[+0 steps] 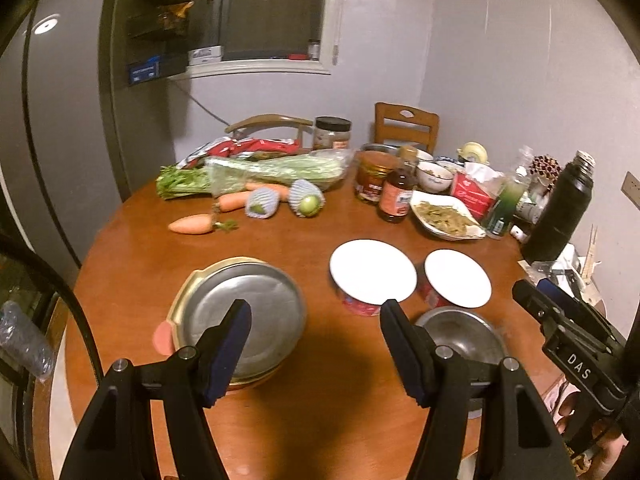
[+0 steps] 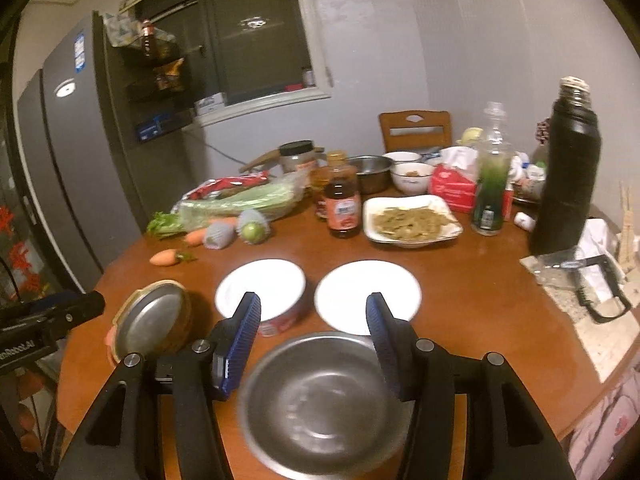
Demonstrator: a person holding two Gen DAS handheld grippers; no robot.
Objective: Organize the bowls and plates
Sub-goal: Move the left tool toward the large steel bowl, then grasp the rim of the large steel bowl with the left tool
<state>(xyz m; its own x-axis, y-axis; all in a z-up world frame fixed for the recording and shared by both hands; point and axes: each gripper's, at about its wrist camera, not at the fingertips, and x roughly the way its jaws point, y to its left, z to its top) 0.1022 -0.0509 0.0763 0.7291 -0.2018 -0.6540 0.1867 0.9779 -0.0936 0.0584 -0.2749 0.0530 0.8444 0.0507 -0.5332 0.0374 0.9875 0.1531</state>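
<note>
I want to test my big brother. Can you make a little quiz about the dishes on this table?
1. True or false: the left gripper is holding the steel plate.
2. How many red bowls with white insides stand side by side?
3. What lies between the right gripper fingers: A steel bowl, B carrot, C black flask?

Key: 1 false, its fingers are open. 2 two. 3 A.
</note>
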